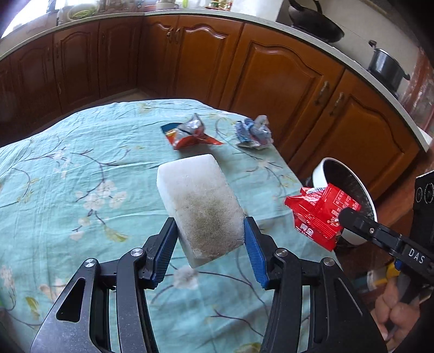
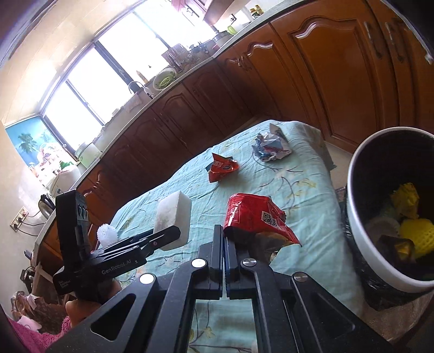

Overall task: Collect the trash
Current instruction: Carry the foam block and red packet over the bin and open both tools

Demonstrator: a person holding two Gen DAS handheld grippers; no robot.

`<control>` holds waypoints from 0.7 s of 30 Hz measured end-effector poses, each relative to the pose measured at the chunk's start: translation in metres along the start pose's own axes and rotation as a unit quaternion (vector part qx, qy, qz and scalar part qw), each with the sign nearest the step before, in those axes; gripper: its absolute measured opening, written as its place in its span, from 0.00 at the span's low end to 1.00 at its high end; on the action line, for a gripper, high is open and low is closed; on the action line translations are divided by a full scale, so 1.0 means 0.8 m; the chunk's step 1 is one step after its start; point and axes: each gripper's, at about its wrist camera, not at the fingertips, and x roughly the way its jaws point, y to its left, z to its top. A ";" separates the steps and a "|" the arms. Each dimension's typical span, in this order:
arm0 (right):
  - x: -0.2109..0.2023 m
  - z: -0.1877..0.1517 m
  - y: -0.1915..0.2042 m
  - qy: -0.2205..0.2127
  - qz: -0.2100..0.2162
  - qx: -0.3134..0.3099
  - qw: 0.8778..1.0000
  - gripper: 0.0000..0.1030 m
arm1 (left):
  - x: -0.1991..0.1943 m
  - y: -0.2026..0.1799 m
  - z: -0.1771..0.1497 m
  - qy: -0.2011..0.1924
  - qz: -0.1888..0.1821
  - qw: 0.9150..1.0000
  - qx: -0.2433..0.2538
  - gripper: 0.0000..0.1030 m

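Left gripper (image 1: 208,239) jaws clamped on dirty white foam block (image 1: 200,206), lifted off counter (image 1: 81,163). Right gripper (image 2: 224,241) jaws together on red wrapper (image 2: 255,214), near bin (image 2: 360,244). Bin holds yellow netting, dark scraps. Left to collect: orange wrapper (image 2: 222,169), crumpled blue-white wrapper (image 2: 270,146), both on counter

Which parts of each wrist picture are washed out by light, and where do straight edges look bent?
Right wrist view: the window is blown out white, and the countertop runs tilted. Left wrist view: glare in the top left corner, the counter edge bows into an arc, and the picture corners are black.
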 end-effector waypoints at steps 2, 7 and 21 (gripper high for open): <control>-0.015 -0.004 -0.010 -0.008 -0.008 0.006 1.000 0.00 | 0.000 -0.025 -0.004 0.002 -0.011 1.000 0.018 0.48; -0.054 -0.009 -0.032 -0.031 -0.027 0.020 0.999 0.00 | 0.002 -0.075 -0.008 0.008 -0.035 0.998 0.057 0.48; -0.123 0.010 -0.103 -0.082 -0.077 0.053 0.992 0.00 | 0.016 -0.187 0.006 0.016 -0.083 0.986 0.140 0.48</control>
